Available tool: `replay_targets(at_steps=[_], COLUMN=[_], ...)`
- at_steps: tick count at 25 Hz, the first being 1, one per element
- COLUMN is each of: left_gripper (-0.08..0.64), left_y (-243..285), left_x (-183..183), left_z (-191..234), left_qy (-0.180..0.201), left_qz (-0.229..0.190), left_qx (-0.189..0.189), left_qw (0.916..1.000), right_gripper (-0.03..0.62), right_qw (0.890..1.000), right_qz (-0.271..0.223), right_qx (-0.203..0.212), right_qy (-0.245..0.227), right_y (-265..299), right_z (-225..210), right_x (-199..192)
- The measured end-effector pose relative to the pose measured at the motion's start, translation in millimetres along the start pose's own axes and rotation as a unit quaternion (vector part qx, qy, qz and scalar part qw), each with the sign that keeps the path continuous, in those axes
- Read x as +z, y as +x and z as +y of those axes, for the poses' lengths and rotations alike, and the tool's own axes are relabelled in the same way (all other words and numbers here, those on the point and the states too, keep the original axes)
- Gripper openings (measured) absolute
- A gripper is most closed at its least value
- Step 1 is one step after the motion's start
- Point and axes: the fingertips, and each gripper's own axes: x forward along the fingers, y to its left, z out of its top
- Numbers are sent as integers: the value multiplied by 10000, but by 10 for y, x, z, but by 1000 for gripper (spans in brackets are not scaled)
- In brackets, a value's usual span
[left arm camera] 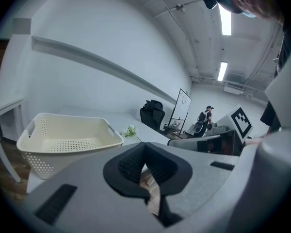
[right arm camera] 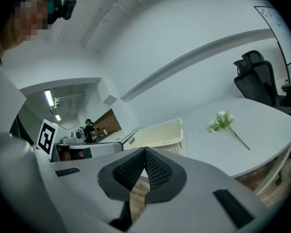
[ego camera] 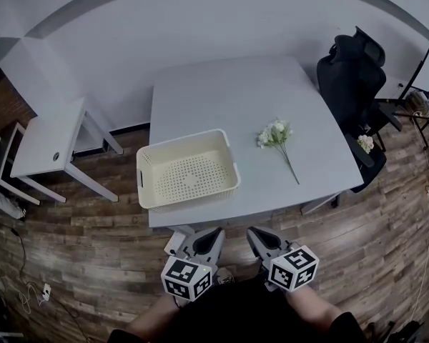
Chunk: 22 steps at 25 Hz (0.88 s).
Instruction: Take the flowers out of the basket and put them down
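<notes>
A small bunch of white flowers [ego camera: 277,137] with a green stem lies flat on the grey table [ego camera: 222,91], to the right of the cream perforated basket [ego camera: 186,168], which holds nothing. The flowers [right arm camera: 223,122] and the basket [right arm camera: 161,136] also show in the right gripper view, and the basket [left arm camera: 68,140] and flowers [left arm camera: 130,131] in the left gripper view. Both grippers hang below the table's near edge, close to my body. My left gripper [ego camera: 216,236] is shut with nothing in it. My right gripper [ego camera: 253,236] is shut and holds nothing too.
A black office chair [ego camera: 352,84] stands at the table's right side. A small white side table [ego camera: 50,145] stands to the left on the wood floor. A person [left arm camera: 204,118] stands far off in the room behind, near a whiteboard [left arm camera: 181,108].
</notes>
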Motion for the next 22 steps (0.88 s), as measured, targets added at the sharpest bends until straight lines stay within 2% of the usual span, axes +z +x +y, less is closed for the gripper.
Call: replay_targets(at_steps=[22], left_gripper=[6], left_y=[42], left_x=[7], left_z=[4], left_qy=[28], left_qz=[-3], left_qx=[-43], left_qw=[10000], right_gripper=[21], right_qw=[10000], right_qz=[50], right_qx=[21], right_qy=[-10], right_y=[51], right_z=[-32], right_x=[19])
